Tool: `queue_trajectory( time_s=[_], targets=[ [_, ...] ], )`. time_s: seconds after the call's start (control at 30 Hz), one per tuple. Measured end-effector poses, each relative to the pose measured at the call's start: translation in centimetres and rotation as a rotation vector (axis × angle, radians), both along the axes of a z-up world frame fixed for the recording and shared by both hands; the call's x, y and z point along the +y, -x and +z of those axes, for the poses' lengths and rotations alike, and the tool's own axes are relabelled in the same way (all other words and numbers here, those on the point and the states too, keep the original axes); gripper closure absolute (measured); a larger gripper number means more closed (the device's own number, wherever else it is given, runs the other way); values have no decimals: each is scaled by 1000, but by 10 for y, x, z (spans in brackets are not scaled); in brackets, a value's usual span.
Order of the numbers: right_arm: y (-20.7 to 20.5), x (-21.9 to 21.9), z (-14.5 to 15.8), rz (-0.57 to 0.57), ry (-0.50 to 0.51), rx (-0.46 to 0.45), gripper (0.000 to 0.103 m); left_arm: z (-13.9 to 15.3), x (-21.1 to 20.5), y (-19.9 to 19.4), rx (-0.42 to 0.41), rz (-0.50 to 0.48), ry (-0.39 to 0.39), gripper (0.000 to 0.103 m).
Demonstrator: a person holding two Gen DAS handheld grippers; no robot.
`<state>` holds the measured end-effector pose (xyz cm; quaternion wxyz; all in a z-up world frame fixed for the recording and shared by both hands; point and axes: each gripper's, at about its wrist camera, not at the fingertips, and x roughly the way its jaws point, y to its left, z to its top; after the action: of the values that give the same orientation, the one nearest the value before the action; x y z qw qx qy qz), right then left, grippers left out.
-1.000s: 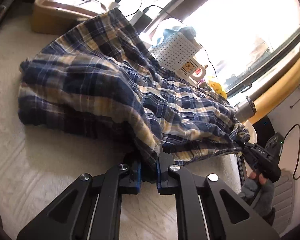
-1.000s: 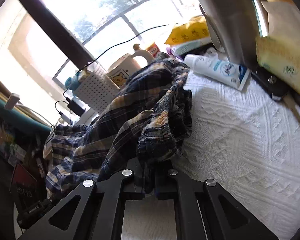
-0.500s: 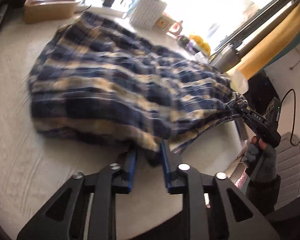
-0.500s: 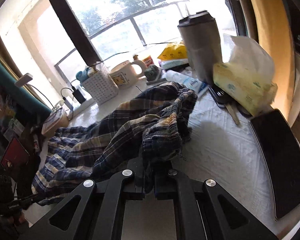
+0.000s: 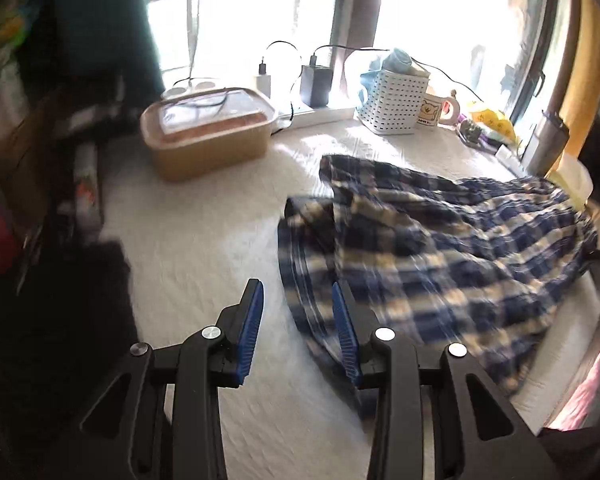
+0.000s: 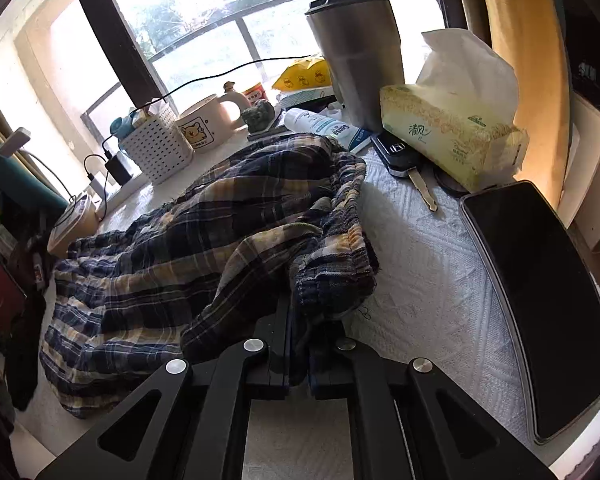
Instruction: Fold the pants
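The plaid pants [image 6: 204, 248] are seen lying in a rumpled heap across the white textured cover of the desk [image 5: 204, 248], the legs spread toward the window side and the gathered waistband [image 6: 340, 256] bunched at the near end. The right gripper [image 6: 299, 354] is closed tight on a fold of that waistband, the cloth being pinched between its 2 jaws and draped over them. The left gripper [image 5: 298, 330] is held above the desk with its jaws apart, having just been opening; its blue pads [image 5: 252, 330] are bare, nothing is clamped between them, and the near edge of the pants [image 5: 420, 264] is seen past its right-hand pad, whether touching it or not cannot be told because of blur. Behind the pants a tan lidded box [image 5: 210, 132], a white perforated basket [image 5: 394, 100] and a bear mug [image 5: 432, 112] are ranged along the window. Beside the waistband a steel tumbler [image 6: 358, 60], a tissue pack [image 6: 452, 132], a car key [image 6: 404, 160] and a dark tablet [image 6: 540, 296] are set on the desk.
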<state>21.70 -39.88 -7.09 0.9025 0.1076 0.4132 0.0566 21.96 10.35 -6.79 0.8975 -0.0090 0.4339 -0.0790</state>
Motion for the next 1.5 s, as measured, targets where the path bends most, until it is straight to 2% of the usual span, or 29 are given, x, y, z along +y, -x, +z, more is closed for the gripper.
queue_trajectory(
  time_s=[0.13,0.17,0.2,0.27,0.33,0.43,0.5,0.57,0.7,0.77,0.8,0.87,0.9,0.93,0.97,1.0,1.13,1.27,1.33,1.4,1.5],
  targets=[
    [8,3,13,-27,63,-19,82,-16,-7,-45,8,-84,-81,68],
    [10,2,16,-44,79,-20,70,-19,-9,-54,22,-105,-67,68],
    [12,0,19,-69,97,-28,43,-23,-11,-62,42,-133,-18,68],
    [17,-7,27,-117,106,-71,18,-27,-14,-72,61,-166,72,68],
    [19,-11,34,-137,112,-81,18,-29,-16,-80,69,-177,119,68],
    [17,-10,40,-149,117,-94,18,-31,-17,-87,58,-182,140,71],
    [12,-3,41,-135,115,-90,18,-35,-16,-93,62,-180,138,92],
    [6,7,39,-112,108,-83,18,-38,-14,-102,67,-158,143,96],
    [-7,32,38,-42,101,-81,18,-37,-3,-110,77,-122,167,98],
    [-11,48,40,3,105,-88,18,-37,3,-111,121,-115,191,98],
    [-14,56,40,26,107,-91,18,-39,5,-110,149,-109,197,97],
    [-21,75,40,75,107,-93,18,-40,6,-104,155,-94,184,96],
    [-24,85,39,98,109,-96,18,-41,6,-100,162,-89,184,90],
    [-27,95,39,119,107,-98,18,-44,6,-98,174,-80,184,83],
    [-31,104,37,140,99,-97,18,-46,7,-96,180,-68,177,62],
    [-33,114,36,161,89,-96,18,-48,6,-95,178,-57,170,50],
    [-44,153,31,257,87,-86,18,-52,2,-93,167,-78,226,50],
    [-47,178,30,318,104,-91,18,-40,-2,-91,87,-100,212,51],
    [-48,181,29,326,104,-89,18,-34,-2,-91,50,-99,207,52],
    [-49,179,27,317,103,-81,18,-30,-2,-91,37,-100,216,59],
    [-51,169,22,286,100,-65,18,-38,-4,-94,71,-107,218,59]
  ],
)
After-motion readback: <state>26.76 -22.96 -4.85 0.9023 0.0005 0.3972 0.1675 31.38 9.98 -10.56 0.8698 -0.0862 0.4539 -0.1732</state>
